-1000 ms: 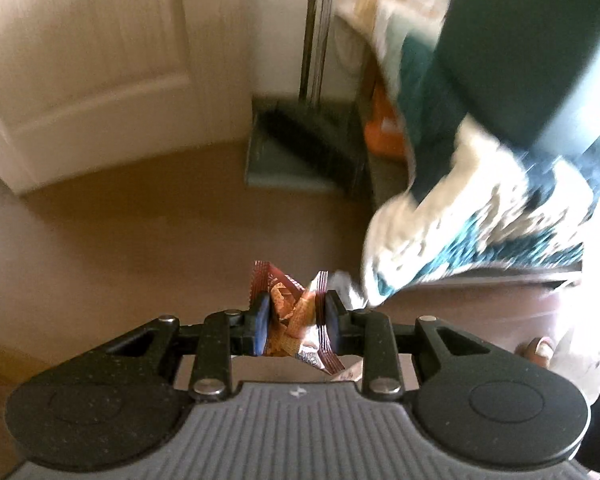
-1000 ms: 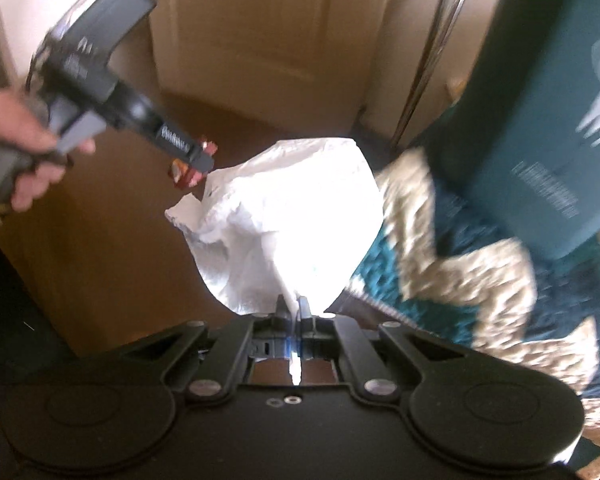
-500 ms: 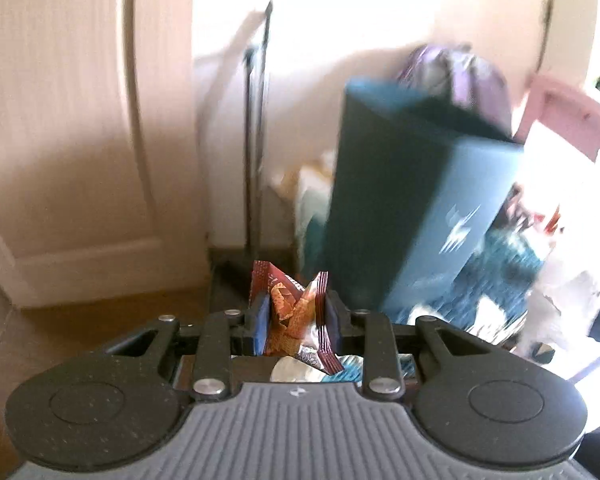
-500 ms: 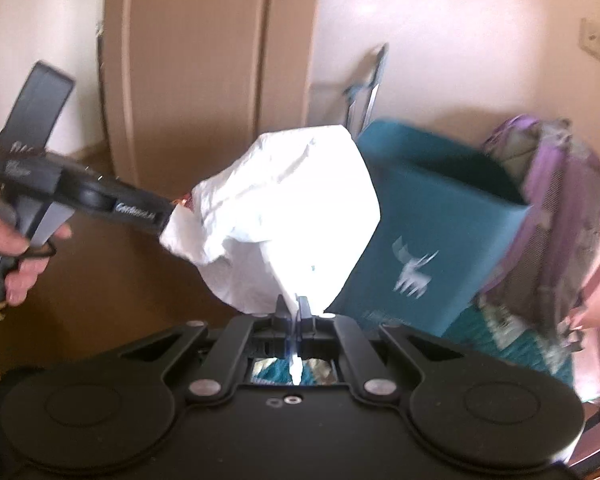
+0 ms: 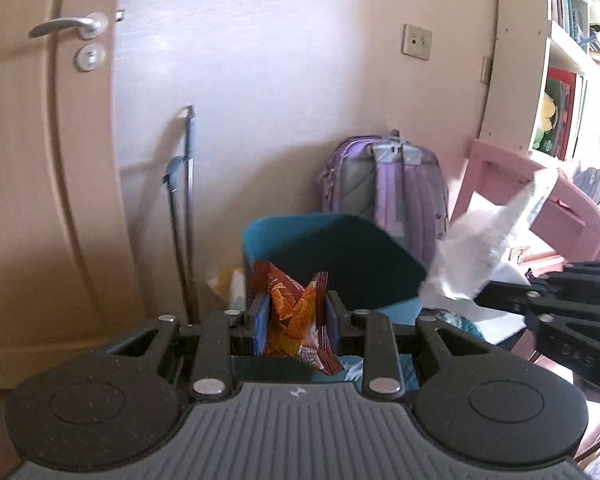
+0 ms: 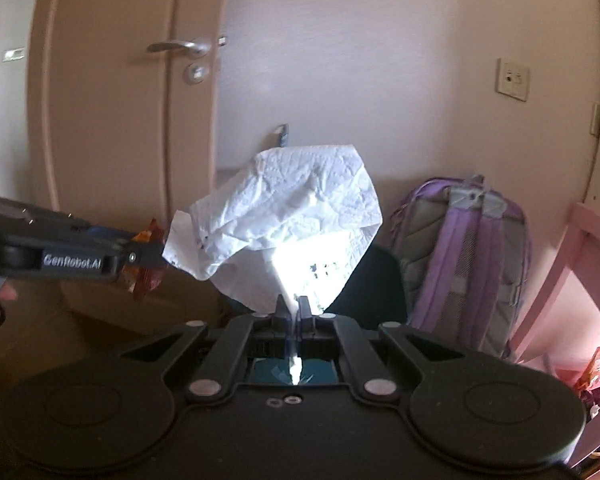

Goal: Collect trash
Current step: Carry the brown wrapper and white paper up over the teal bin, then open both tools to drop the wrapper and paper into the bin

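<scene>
My left gripper (image 5: 294, 312) is shut on a crumpled red-orange snack wrapper (image 5: 290, 308), held up in front of the open teal bin (image 5: 332, 260). It also shows in the right wrist view (image 6: 144, 258), with the snack wrapper (image 6: 148, 280) at its tips. My right gripper (image 6: 293, 310) is shut on a crumpled white paper (image 6: 284, 216), which hides most of the bin (image 6: 376, 284) behind it. In the left wrist view the white paper (image 5: 480, 248) hangs at the bin's right, held by the right gripper (image 5: 492, 300).
A purple backpack (image 5: 388, 192) leans on the wall behind the bin. A beige door (image 5: 48, 160) stands at the left, with a long-handled dustpan (image 5: 184, 208) beside it. A pink chair (image 5: 540, 200) and a bookshelf (image 5: 560, 60) are at the right.
Both grippers have risen from near the floor and rug and tilted upward. The bin's open top now lies just ahead of the wrapper. Both grips are unchanged.
</scene>
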{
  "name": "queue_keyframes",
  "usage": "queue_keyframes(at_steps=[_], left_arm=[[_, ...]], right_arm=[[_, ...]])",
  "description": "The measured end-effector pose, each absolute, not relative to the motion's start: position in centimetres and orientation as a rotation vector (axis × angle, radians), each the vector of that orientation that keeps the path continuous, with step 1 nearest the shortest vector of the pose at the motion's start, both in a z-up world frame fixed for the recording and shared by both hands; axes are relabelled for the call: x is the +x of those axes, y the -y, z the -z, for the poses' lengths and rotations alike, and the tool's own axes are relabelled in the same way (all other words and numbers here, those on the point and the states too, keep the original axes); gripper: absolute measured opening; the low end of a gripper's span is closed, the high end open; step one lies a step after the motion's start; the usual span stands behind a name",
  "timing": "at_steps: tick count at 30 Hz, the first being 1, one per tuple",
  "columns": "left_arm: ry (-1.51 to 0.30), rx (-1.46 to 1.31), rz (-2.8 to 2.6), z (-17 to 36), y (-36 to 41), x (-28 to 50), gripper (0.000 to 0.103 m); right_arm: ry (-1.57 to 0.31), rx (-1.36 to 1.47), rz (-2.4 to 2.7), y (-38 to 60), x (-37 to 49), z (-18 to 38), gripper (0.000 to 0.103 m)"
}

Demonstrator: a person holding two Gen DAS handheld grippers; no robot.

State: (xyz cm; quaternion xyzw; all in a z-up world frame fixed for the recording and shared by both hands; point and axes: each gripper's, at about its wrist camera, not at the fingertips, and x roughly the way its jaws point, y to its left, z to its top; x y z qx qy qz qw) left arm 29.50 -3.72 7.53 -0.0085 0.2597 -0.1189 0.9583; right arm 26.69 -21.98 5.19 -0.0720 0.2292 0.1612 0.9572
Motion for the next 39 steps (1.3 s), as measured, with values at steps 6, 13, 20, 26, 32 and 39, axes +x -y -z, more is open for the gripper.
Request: queue_keyframes(at_steps=[6,13,20,26,32,39], left_arm=[[-0.557,-0.008,0.268,-8.3,6.7,33.5,0.028],[-0.641,-0.01,0.27,-6.4,9.2,39.6,0.028],[-0.749,-0.015,0.24,-2.5,10.5,44.8,0.028],[-0.838,-0.008,0.229,-0.1,11.1,47.4,0.028],[-0.878,-0.007,0.206,1.1,11.3,48.7,0.028],[-0.921,0.013,0.189,1.6,11.7,49.3,0.047]], right_arm=[[-0.497,-0.106,-0.286,24.0,30.5,-5.5,0.001],[-0.589,-0.095,-0.247,25.1,36.1,-2.6,0.001],[-0.655,-0.105,-0.25,24.9,40.2,0.8,0.002],[-0.71,-0.164,-0.257,23.7,42.2,2.7,0.006],[-0.738,-0.213,-0.253,23.1,42.8,3.6,0.01],[-0.748,-0.196,-0.254,23.2,42.8,4.0,0.031]])
